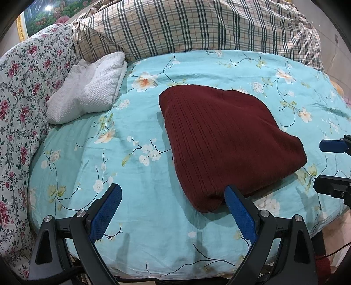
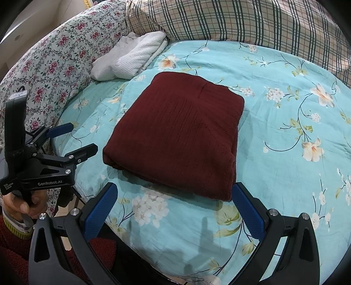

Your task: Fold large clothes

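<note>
The bed (image 2: 274, 153), spread with a turquoise flower-print cover, fills everything ahead of both claws. Beyond it, at the far side from the claws, a plaid quilt (image 1: 197, 26) is heaped up, and a rose-print quilt (image 1: 24, 92) banks along the left edge. A framed landscape picture (image 1: 43, 15) shows in the far left corner of the room; little else of the room can be seen.

The dark red knit garment (image 2: 177, 136) lies on the cover just ahead of the right claw (image 2: 175, 210) and ahead and to the right of the left claw (image 1: 173, 208). It sits as a compact, thick rectangle with its edges stacked and squared, so the folding looks essentially finished; it seems left in the open middle of the bed, where there was room to work it flat.

A white waffle-textured cloth (image 1: 87, 87), loosely folded, rests far ahead and left of both claws, against the rose-print quilt, well apart from the garment, likely parked out of the way.

Both claws stand wide and hold nothing, the blue pads apart and hanging above the near edge of the bed. The left claw's right finger overlaps the garment's near corner in its own view; whether it touches, I cannot tell. A hand (image 2: 24, 203) grips the left claw's handle.
</note>
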The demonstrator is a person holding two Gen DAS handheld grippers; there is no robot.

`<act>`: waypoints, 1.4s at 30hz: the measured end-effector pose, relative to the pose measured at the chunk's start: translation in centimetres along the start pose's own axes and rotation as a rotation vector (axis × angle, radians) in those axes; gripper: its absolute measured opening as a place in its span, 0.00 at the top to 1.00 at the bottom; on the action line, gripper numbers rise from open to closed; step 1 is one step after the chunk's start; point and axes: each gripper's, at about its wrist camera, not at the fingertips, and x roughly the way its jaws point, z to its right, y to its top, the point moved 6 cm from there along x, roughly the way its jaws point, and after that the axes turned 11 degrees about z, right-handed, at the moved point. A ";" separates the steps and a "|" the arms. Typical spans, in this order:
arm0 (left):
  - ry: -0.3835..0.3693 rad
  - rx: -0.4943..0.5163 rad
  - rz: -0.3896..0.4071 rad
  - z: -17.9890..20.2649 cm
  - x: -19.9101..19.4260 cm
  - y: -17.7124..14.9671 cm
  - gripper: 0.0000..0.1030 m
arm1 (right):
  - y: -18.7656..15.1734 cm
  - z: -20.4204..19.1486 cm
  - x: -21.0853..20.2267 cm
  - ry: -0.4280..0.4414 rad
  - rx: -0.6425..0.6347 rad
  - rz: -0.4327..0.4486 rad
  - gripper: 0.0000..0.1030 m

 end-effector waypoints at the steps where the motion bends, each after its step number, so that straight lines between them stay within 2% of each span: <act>1: 0.000 0.000 0.000 0.0 0.0 0.0 0.08 | 0.0 0.0 0.0 0.000 0.000 0.000 0.00; 42: -0.001 -0.003 0.007 0.4 0.0 0.7 0.08 | 0.5 0.0 0.2 -0.004 -0.003 0.002 0.00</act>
